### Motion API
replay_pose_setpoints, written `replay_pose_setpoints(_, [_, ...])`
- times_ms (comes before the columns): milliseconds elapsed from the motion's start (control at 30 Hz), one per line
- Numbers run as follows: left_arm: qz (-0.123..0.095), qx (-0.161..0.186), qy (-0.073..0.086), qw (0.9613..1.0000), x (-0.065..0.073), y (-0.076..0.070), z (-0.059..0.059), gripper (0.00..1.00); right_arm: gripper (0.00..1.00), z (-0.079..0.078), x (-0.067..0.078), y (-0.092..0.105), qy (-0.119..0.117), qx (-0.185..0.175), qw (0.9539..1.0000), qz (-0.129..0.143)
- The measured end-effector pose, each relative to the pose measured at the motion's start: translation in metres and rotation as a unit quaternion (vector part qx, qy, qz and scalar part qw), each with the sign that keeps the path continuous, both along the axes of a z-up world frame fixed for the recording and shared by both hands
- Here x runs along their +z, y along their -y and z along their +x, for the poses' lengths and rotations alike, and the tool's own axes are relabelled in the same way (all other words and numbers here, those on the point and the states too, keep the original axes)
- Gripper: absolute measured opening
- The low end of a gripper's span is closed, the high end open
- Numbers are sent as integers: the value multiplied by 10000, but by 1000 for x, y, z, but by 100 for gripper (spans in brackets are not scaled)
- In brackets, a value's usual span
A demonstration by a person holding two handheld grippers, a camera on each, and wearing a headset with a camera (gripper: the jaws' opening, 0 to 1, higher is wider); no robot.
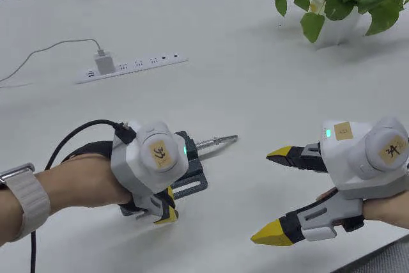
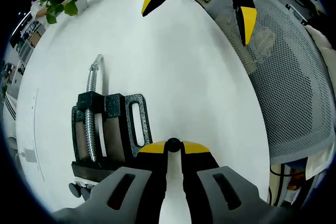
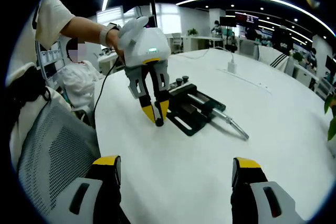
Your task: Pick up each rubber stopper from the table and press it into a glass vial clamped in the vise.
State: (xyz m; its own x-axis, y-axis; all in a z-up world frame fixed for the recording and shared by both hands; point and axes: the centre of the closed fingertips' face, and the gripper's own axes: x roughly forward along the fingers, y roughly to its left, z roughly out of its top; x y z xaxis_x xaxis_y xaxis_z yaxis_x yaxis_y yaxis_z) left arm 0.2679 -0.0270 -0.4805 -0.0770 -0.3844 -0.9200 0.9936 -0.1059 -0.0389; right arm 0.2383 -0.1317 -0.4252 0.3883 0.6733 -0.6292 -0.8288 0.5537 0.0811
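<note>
Left tool (image 2: pixel 172 149) pinches the rubber stopper (image 2: pixel 172 143) beside the vise (image 2: pixel 113 124); we judge it light, squashy, best held across its sides.

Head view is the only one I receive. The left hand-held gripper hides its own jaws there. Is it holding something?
Observer: Yes. The left gripper view shows the left hand-held gripper shut on a small dark stopper, beside the vise.
Operator: Are more stoppers waiting?
Observer: The right gripper view shows spare stoppers on the table, at the vise's end opposite its screw handle.
Operator: Any vial clamped?
Observer: The left gripper view shows the bare screw between the vise's jaws; I cannot make out a vial.
</note>
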Motion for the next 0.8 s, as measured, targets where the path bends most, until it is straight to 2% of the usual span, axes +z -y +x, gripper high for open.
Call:
replay_pose_setpoints(167, [113,-71,16,9999,-2,0,0,6,85,0,-1,0,-8,-43,10000,34])
replay_pose_setpoints(267, [222,-130,67,9996,-3,0,0,6,85,0,1,-1,-36,-131,9997,205])
replay_pose_setpoints(300, [274,-147,76,9995,-3,0,0,6,85,0,0,0,-32,-118,9998,184])
replay_pose_setpoints(367, [350,-206,102,9991,-4,0,0,6,83,-3,-4,2,-25,17,10000,-65])
replay_pose_setpoints(567, [504,-272,121,9983,-5,0,0,6,84,-4,-4,0,-32,23,10000,-14])
replay_pose_setpoints(800, [579,-225,138,9980,-6,0,1,6,84,-4,-4,-6,-38,79,10000,26])
